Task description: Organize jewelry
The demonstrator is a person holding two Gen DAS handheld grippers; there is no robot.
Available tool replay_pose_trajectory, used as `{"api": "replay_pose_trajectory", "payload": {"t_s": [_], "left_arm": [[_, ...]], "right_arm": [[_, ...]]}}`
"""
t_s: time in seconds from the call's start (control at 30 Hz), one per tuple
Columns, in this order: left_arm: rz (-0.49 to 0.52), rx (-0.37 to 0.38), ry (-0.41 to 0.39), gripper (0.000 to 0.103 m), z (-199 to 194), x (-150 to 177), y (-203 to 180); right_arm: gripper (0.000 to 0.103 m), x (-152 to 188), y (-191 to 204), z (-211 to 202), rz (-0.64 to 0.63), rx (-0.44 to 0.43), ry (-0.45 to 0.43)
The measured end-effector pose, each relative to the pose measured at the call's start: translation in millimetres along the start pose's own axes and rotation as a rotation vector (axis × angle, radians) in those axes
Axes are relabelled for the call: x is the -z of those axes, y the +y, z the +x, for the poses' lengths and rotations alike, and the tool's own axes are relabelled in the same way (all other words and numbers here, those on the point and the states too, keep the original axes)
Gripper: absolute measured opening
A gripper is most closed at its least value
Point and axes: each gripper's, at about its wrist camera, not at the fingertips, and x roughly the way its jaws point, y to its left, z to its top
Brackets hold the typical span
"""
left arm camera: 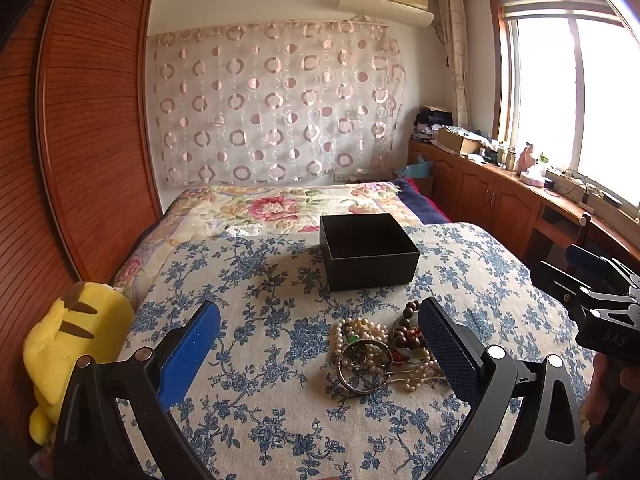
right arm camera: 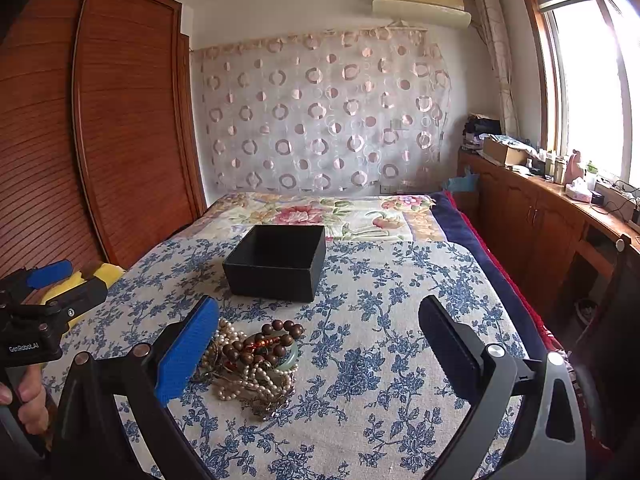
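A tangled heap of jewelry [left arm camera: 376, 350] [right arm camera: 256, 360] lies on the blue-flowered cloth: pearl strands, dark wooden beads, a metal bangle [left arm camera: 362, 364] and a pale green jade ring [right arm camera: 291, 354]. Behind it stands an empty black box [left arm camera: 368, 250] [right arm camera: 278, 260] with no lid. My left gripper [left arm camera: 320, 320] is open above the cloth, the heap just inside its right finger. My right gripper [right arm camera: 318, 318] is open too, the heap just inside its left finger. Neither holds anything.
A yellow plush toy [left arm camera: 68, 344] sits at the bed's left edge beside a wooden wardrobe [left arm camera: 92, 120]. A flowered quilt [left arm camera: 280, 204] covers the far bed. Wooden cabinets [right arm camera: 540, 220] with clutter run under the window on the right.
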Motion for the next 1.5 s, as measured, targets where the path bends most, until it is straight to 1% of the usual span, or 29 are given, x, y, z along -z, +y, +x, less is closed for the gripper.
{"api": "replay_pose_trajectory", "payload": {"t_s": [0.37,0.6,1.5], "left_arm": [[0.0,0.0,-0.003,0.096,-0.3,-0.2,-0.8],[0.0,0.002,-0.006,0.096,-0.4,-1.3,-1.9],[0.002,0.003,-0.015,0.096,-3.8,-3.7,-1.3]], "right_arm": [[0.101,-1.8,-0.2,-2.1,0.001,0.002,-0.004],[0.101,-10.4,1.7,-6.7,0.008,0.01,-0.014],[0.101,-8.8,1.0,-5.6,0.006,0.004,-0.016]]}}
